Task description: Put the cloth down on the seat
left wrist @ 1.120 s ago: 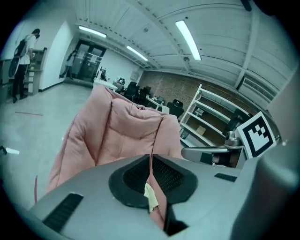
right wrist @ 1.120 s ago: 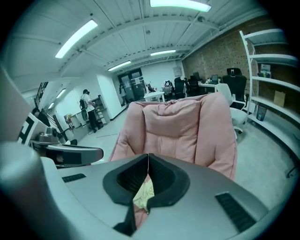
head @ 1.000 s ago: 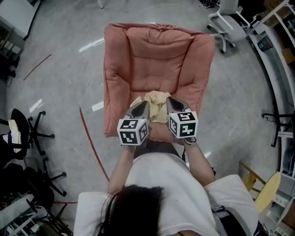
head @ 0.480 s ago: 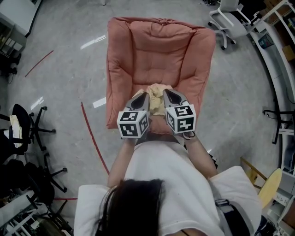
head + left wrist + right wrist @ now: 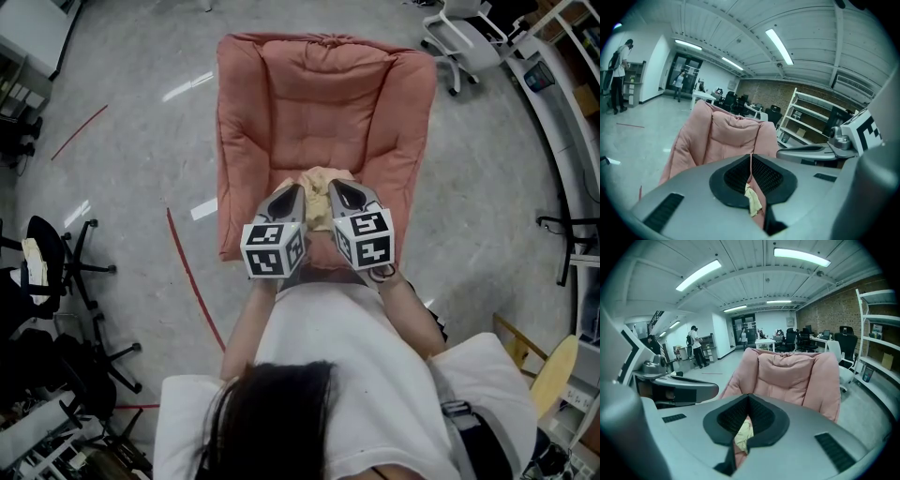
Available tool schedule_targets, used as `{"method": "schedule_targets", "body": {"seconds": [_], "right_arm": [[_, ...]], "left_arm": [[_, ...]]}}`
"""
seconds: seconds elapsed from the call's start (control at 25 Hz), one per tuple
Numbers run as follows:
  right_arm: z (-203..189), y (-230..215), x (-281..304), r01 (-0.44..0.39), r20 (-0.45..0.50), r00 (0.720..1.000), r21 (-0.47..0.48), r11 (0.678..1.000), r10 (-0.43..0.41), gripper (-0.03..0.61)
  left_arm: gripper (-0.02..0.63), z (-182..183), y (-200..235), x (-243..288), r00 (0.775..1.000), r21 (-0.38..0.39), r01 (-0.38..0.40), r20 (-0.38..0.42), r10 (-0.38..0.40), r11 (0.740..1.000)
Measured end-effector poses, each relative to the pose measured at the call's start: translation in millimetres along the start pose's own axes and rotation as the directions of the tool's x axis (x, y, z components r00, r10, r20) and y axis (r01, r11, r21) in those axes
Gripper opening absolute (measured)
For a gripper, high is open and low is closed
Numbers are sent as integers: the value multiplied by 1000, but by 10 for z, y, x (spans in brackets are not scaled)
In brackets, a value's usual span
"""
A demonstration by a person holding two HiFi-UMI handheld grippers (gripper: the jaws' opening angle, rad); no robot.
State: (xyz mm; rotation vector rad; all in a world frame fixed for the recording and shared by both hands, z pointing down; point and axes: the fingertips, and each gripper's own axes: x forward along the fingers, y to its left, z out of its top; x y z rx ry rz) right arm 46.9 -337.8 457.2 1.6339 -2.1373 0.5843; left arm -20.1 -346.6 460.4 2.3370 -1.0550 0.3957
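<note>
Left gripper point(image 5: 296, 193): clenched, a corner of pale yellow cloth point(image 5: 319, 208) pinched in its pads. Right gripper point(image 5: 337, 187): clenched on the same cloth, just beside, at 3 o'clock.

Cloth: bunched between the two, over the 6 o'clock edge of the seat point(image 5: 319, 122); contact with the cushion not discernible.

Pink armchair point(image 5: 234, 141): backrest at 12 o'clock.

Progress: cloth at the seat, not yet released; lowering and letting go likely remain.

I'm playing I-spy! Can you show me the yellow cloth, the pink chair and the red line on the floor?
yellow cloth point(image 5: 320, 184): head view, its bunched-up middle.
pink chair point(image 5: 319, 94): head view, the quilted backrest.
red line point(image 5: 192, 281): head view, about halfway along it.
</note>
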Motion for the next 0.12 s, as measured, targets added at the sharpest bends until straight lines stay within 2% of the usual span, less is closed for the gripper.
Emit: {"method": "schedule_targets", "body": {"seconds": [0.12], "right_arm": [[17,-12,20,4,6,1000,-16,1000,-4,26]], "left_arm": [[35,5,0,37,1000,5,-2,1,2,1000]]}}
